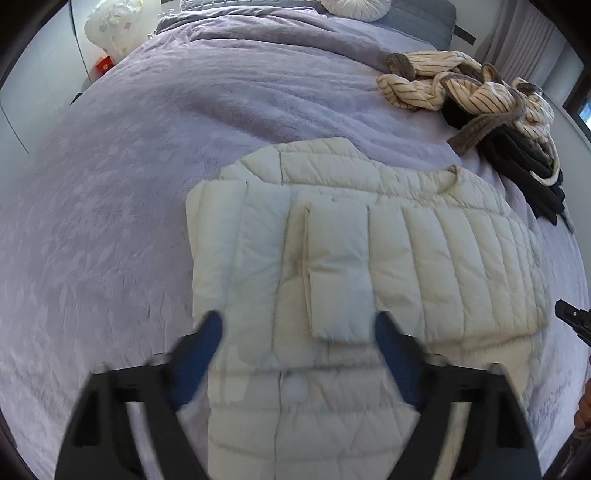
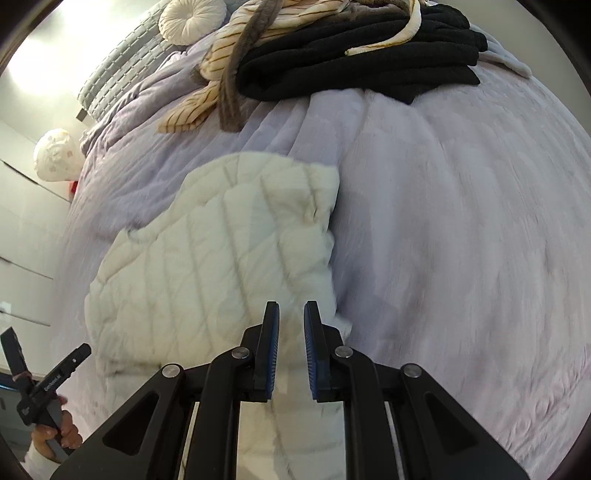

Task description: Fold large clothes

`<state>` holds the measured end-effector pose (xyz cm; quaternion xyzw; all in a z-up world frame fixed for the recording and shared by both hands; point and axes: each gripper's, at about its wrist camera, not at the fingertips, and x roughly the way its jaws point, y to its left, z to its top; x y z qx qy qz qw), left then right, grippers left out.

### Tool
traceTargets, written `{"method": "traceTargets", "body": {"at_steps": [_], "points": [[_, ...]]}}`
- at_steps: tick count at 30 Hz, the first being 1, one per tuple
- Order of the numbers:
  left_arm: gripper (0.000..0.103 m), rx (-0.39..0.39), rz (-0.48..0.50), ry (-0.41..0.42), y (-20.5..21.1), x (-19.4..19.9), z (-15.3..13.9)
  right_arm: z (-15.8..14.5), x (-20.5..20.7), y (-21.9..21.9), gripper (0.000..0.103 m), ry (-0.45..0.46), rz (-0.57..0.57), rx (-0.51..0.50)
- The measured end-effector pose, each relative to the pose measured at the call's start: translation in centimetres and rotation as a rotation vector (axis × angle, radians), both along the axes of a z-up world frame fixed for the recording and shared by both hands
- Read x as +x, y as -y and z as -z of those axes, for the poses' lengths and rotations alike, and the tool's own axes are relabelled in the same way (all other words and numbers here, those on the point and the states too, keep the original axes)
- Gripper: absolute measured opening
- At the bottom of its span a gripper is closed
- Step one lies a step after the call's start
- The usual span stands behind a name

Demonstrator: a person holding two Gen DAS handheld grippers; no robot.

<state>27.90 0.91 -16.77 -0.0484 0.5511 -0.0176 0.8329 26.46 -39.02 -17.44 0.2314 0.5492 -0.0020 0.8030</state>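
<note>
A cream quilted puffer jacket (image 1: 369, 251) lies flat on the lilac bedspread (image 1: 110, 221), sleeves folded in over its middle. My left gripper (image 1: 297, 325) is open above the jacket's near part, its blue pads wide apart and empty. In the right wrist view the jacket (image 2: 207, 266) lies left of centre. My right gripper (image 2: 291, 314) hovers over the jacket's right edge with its jaws nearly together; a narrow gap shows and I cannot tell whether cloth is pinched. The right gripper's tip (image 1: 572, 321) shows at the left wrist view's right edge.
A heap of striped cream and black clothes (image 1: 498, 107) lies at the bed's far right, also in the right wrist view (image 2: 351, 48). A round white cushion (image 2: 192, 18) and grey pillows sit at the headboard. A white stuffed bag (image 1: 110, 29) stands beside the bed.
</note>
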Motion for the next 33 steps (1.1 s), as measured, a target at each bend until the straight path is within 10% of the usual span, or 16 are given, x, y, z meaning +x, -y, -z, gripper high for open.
{"method": "traceTargets", "body": {"at_steps": [2, 4, 9, 19, 33], "points": [[0.087, 0.02, 0.024, 0.003, 0.3, -0.8, -0.4, -0.4, -0.7, -0.6, 0.022, -0.004, -0.015, -0.007], [0.087, 0.029, 0.041, 0.001, 0.6, -1.7, -0.8, -1.0, -1.4, -1.1, 0.052, 0.003, -0.023, -0.01], [0.103, -0.005, 0.021, -0.016, 0.0, -3.6, -1.8, -2.4, -3.3, -2.1, 0.056, 0.009, -0.031, 0.001], [0.103, 0.052, 0.032, -0.07, -2.4, -9.3, -2.5, -5.2, -8.1, -4.8, 0.103, 0.025, -0.085, 0.026], [0.103, -0.09, -0.022, -0.24, -7.7, -17.8, 0.4, -3.4, -15.6, -3.5, 0.103, -0.123, 0.005, 0.203]]}}
